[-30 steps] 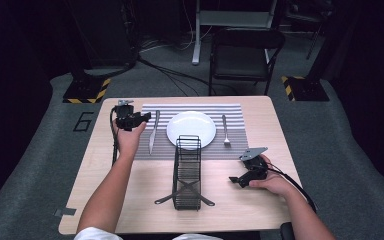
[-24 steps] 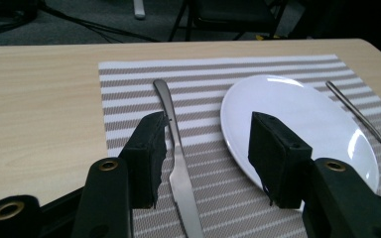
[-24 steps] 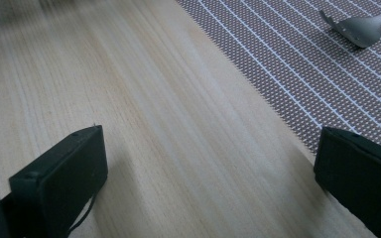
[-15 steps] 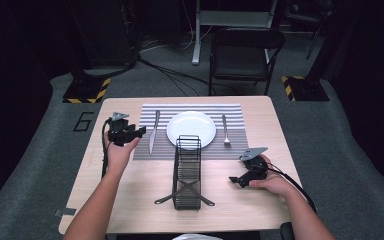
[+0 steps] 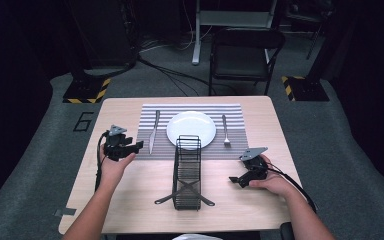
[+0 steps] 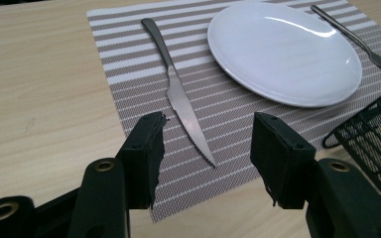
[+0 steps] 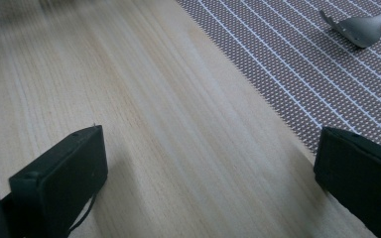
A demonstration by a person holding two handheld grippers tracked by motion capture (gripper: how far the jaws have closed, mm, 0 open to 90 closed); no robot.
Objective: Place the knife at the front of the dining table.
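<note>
**Left jaws near the knife, nothing gripped yet**

My left hand-held gripper (image 5: 139, 145) hangs over the tabletop's left side, just off the left edge of the striped mat (image 6: 129, 64). Its jaws stand released, having just been opening a little, with nothing between the pads. Through them I see the knife (image 6: 178, 89) lying flat on the mat, blade tip towards me, just beside the plate (image 6: 283, 49). My right hand-held gripper (image 5: 235, 180) rests near the tabletop's right edge, jaws wide apart and empty, with the fork (image 7: 359, 25) beyond on the mat.

I judge the knife is the risk: it lies flat and thin, so the pads could skid over it, or catch the mat's weave and drag the mat, shifting plate and fork. A push sideways could knock the blade against the plate's rim. The wire rack (image 5: 187, 172) stands close by, so swinging in could clip it.

No brand or label is readable on the tabletop's things; a "6" (image 5: 83, 121) is marked on the floor beyond the left edge.
</note>
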